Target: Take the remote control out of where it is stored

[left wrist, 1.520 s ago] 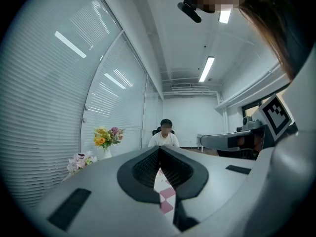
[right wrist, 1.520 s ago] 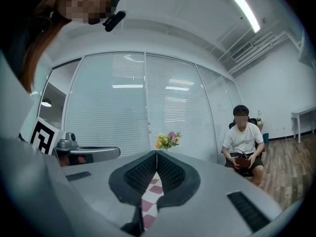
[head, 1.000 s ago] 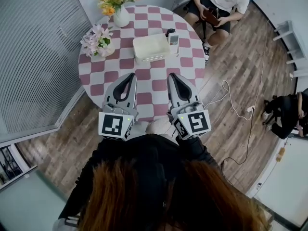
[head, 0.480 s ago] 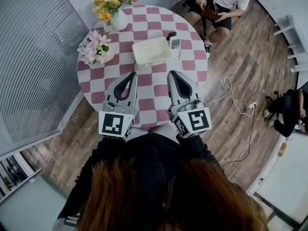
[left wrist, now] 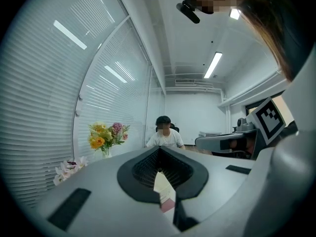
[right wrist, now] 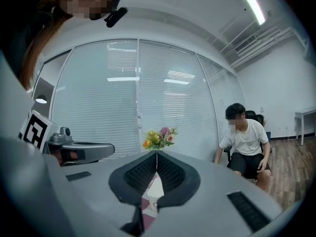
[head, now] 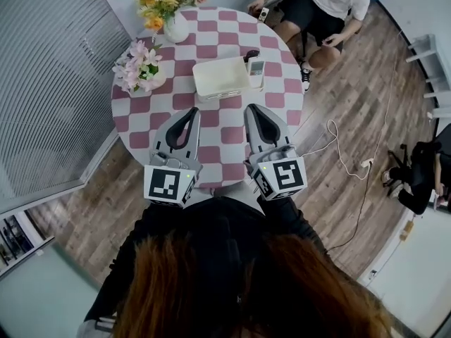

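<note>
White box (head: 221,76) and remote control (head: 256,68) on checked table (head: 227,28), left gripper (head: 191,111) and right gripper (head: 253,110) both closed, empty

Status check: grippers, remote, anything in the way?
Left gripper, right gripper shut, empty, over near edge of table. Remote control at right end of white box, untouched. Pink flowers off to the left, not blocking.

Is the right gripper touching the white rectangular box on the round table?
Apart. The head view shows squares of the pink-and-white checked tablecloth between the right gripper and the white rectangular box.
</note>
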